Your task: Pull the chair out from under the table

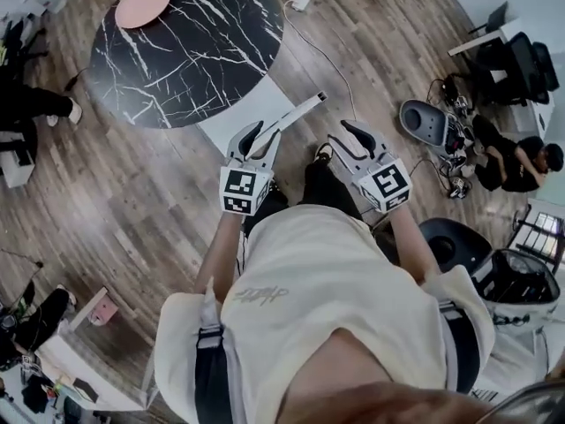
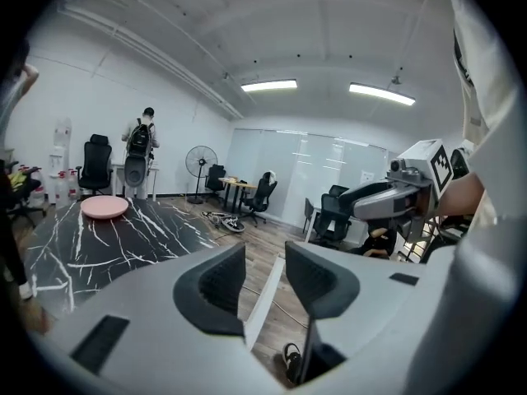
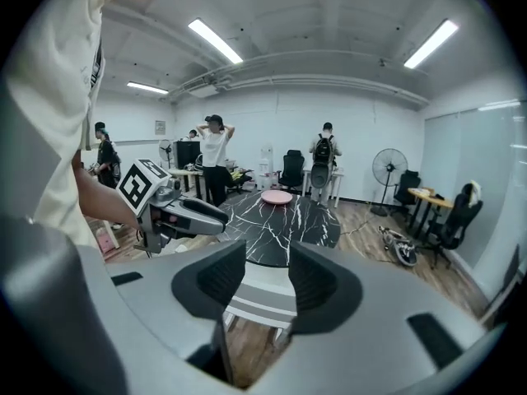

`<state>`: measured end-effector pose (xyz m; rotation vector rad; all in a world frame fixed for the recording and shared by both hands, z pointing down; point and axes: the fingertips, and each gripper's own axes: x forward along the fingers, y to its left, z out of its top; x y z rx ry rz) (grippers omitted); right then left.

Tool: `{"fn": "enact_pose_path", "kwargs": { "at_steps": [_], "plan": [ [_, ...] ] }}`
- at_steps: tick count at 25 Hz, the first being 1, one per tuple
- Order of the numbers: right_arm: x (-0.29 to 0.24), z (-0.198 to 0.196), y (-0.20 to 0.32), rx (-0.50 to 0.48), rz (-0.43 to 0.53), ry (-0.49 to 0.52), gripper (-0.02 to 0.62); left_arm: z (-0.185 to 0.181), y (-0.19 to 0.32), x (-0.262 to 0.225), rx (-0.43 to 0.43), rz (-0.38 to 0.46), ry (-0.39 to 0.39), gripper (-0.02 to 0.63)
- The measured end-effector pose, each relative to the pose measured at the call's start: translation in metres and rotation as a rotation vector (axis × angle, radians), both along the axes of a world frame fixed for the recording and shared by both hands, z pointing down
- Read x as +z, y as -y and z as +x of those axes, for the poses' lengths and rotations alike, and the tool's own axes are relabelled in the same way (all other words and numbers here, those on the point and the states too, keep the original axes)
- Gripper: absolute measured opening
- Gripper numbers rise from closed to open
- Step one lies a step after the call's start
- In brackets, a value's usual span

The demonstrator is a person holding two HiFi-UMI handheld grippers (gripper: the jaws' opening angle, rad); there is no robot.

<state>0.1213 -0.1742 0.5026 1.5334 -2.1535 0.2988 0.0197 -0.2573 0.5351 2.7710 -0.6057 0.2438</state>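
Right, head view: the round black table [image 1: 185,51] sits upper left w/ a pink plate [image 1: 143,3] on it. The white chair [image 1: 243,113] is at the table's lower-right rim, seat partly under the top, back toward the person. The left gripper [image 1: 260,140] and right gripper [image 1: 351,144] are mid-frame, side by side, close to the chair back.

That view doesn't settle the jaws; the gripper views do. Left gripper view: jaws spread, the chair's white back edge shows in the gap, pads not pressing on it. Right gripper view: jaws spread too, nothing between them, chair & table seen beyond at centre.

Only the gripper views show the far walls, w/ a fan [image 2: 200,159], office chairs [image 2: 96,163] and ppl standing [image 3: 214,151]. Only the head view shows a person on the floor [image 1: 516,162] at the right edge.
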Motion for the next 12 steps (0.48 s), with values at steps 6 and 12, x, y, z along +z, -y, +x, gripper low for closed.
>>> {"fn": "enact_pose_path", "kwargs": {
  "at_steps": [6, 12],
  "plan": [
    [0.018, -0.012, 0.047, -0.161, -0.013, 0.030, 0.161, -0.026, 0.013, 0.017, -0.108, -0.013, 0.070, 0.161],
    [0.027, -0.033, 0.087, -0.371, -0.014, 0.082, 0.161, -0.044, 0.027, 0.017, -0.285, -0.018, 0.132, 0.161]
  ]
}}
